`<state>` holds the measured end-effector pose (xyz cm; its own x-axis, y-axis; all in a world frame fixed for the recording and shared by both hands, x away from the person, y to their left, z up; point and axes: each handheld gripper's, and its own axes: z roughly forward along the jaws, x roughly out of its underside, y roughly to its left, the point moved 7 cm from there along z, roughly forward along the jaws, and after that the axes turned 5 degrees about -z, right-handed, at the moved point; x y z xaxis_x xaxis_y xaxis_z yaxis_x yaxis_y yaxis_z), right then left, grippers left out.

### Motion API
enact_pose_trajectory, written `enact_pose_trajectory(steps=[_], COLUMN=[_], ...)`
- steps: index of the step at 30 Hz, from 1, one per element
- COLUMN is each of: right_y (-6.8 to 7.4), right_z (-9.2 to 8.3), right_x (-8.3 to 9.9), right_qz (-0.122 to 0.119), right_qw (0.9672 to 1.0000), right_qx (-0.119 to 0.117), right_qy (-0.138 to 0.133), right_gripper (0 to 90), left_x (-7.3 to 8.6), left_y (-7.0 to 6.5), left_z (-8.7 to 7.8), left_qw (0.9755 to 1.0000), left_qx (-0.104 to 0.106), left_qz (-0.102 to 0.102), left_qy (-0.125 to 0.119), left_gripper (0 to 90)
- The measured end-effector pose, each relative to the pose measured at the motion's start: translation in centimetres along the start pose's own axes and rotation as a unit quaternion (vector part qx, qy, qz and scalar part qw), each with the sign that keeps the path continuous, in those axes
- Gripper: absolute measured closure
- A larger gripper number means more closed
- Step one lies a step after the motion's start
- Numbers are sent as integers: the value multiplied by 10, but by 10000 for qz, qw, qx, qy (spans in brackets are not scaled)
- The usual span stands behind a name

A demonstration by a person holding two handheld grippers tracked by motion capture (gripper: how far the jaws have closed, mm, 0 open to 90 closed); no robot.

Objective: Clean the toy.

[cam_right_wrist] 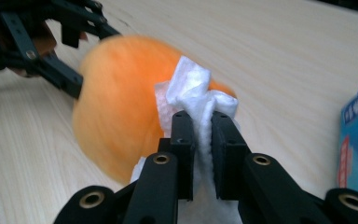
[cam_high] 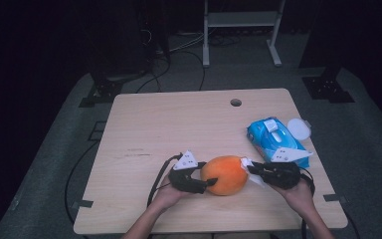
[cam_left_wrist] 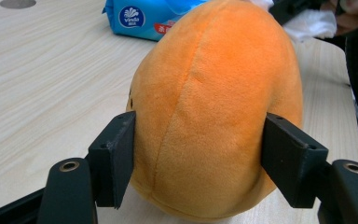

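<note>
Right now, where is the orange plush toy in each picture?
High view: the orange plush toy sits low centre, between both claws.
Left gripper view: it is centre, clamped by the left claw.
Right gripper view: it is left of centre, behind the white wipe.
Shared landmark: the blue wipes pack.

Between my left hand-held gripper's (cam_left_wrist: 200,163) matt black plastic jaws sits the orange toy (cam_left_wrist: 214,107), of short, soft plush with a stitched seam. My right hand-held gripper (cam_right_wrist: 200,135), of the same matt plastic with brass-coloured rivets, pinches a white wipe (cam_right_wrist: 191,93), crinkled and fibrous. Beyond it lies the glossy blue plastic wipe pack (cam_high: 273,137). The surface (cam_high: 169,129) is pale, smooth wood-grain laminate.
</note>
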<state>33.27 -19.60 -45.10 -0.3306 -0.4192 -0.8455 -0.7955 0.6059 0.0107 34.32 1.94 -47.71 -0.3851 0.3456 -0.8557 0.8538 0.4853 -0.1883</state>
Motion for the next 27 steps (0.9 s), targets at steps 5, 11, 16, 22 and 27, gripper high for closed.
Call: enact_pose_trajectory(steps=[5, 11, 16, 22, 27], right_y=[17, 30, 7, 35, 34], right_z=[2, 5, 1, 9, 10], right_x=[-11, -17, -4, -20, -27], right_qz=[-186, -385, -195, -472, -528], right_qw=[9995, 9983, 9998, 9981, 9980], right_qx=[-213, -394, 13, -365, -222], right_qy=[-146, -206, 9, -160, -261], right_gripper=[797, 796, 796, 797, 797], left_x=[-2, -2, -5, -8, -9], left_y=[-2, 1, -1, -7, -19], left_z=[2, 0, 0, 4, 5], left_qw=[9999, 9996, 9992, 9996, 9997], left_qx=[-96, -47, -9, -133, -190], left_qz=[-42, -257, -364, -199, 137], left_qy=[-31, -76, -152, -130, -91], left_gripper=[307, 309, 308, 297, 299])
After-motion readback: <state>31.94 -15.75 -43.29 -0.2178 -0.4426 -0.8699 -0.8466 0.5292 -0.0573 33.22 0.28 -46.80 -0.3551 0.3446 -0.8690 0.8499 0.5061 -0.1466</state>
